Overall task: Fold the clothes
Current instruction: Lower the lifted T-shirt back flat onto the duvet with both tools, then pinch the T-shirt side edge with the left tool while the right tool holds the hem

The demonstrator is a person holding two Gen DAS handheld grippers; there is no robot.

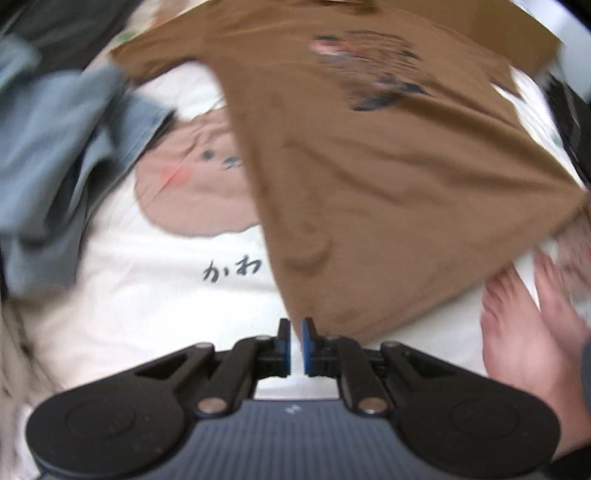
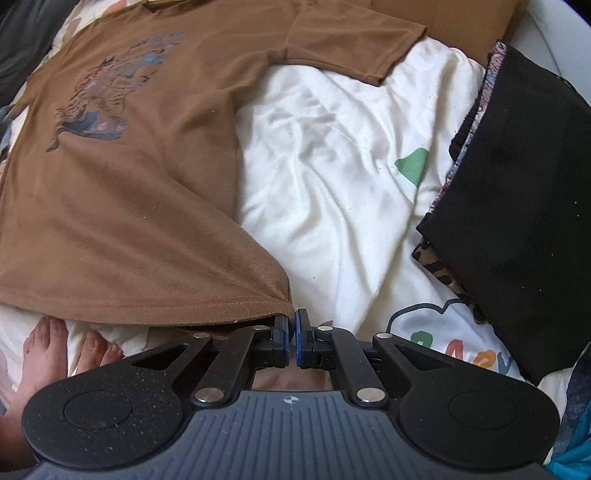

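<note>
A brown T-shirt (image 1: 369,184) with a dark print on its chest lies spread on the white bed sheet (image 1: 147,314). In the left wrist view its lower corner ends right at the tips of my left gripper (image 1: 296,325). The pads stand a narrow slit apart with white sheet showing between them. In the right wrist view the T-shirt (image 2: 129,203) stretches away to the upper left. Its other hem corner is drawn into a point and pinched in my right gripper (image 2: 291,317), which is shut on it just above the sheet (image 2: 332,166).
A heap of grey-blue clothes (image 1: 55,147) lies left of the shirt. A folded black garment (image 2: 517,203) on a leopard-print piece (image 2: 439,269) sits at the right. A person's bare feet (image 1: 524,325) (image 2: 40,354) stand on the sheet by the hem. A cardboard box (image 2: 461,22) is behind.
</note>
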